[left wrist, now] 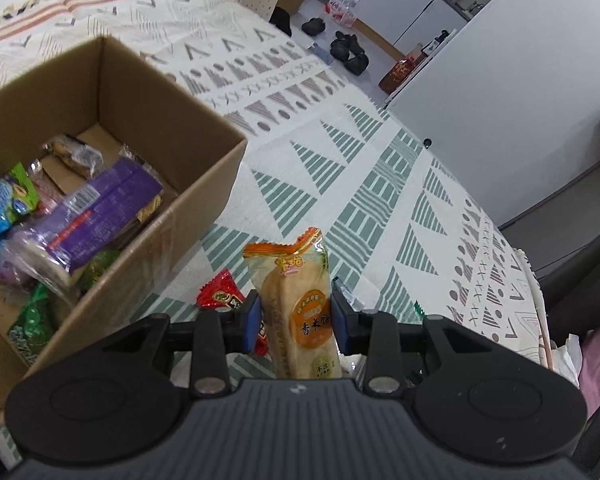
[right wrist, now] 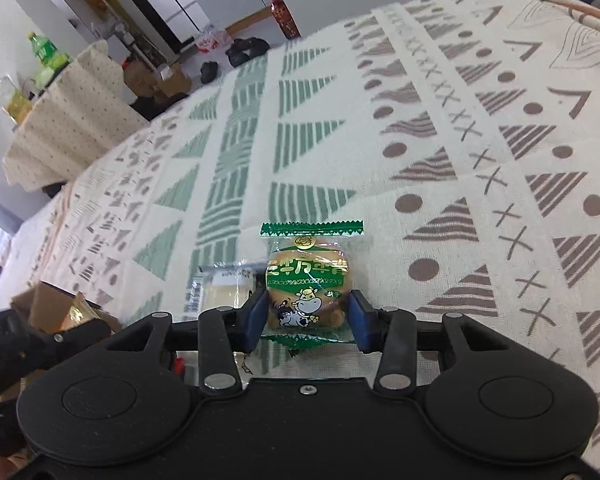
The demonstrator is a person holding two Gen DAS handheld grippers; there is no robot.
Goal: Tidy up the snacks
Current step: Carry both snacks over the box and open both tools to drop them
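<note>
Grippers: we are pinching a rice cracker (left wrist: 300, 312) left (left wrist: 298, 320) and a cake (right wrist: 307, 294) right (right wrist: 306, 318), carrying both toward the box (left wrist: 172, 128).

Place: home living area | Evidence: patterned tablecloth (right wrist: 440, 128) beyond the jaws; white cabinets (left wrist: 400, 4) far ahead; drink bottles (right wrist: 44, 52) on draped side table (right wrist: 72, 120), far left

Left tongs (left wrist: 296, 316) clamped; right tongs (right wrist: 308, 316) clamped.

Left gripper (left wrist: 296, 316): ribbed grey housing, black linkage arms, silver pivot pins, blue fingers (left wrist: 251, 318). Right gripper (right wrist: 308, 318): smooth black housing, one centre screw.
</note>
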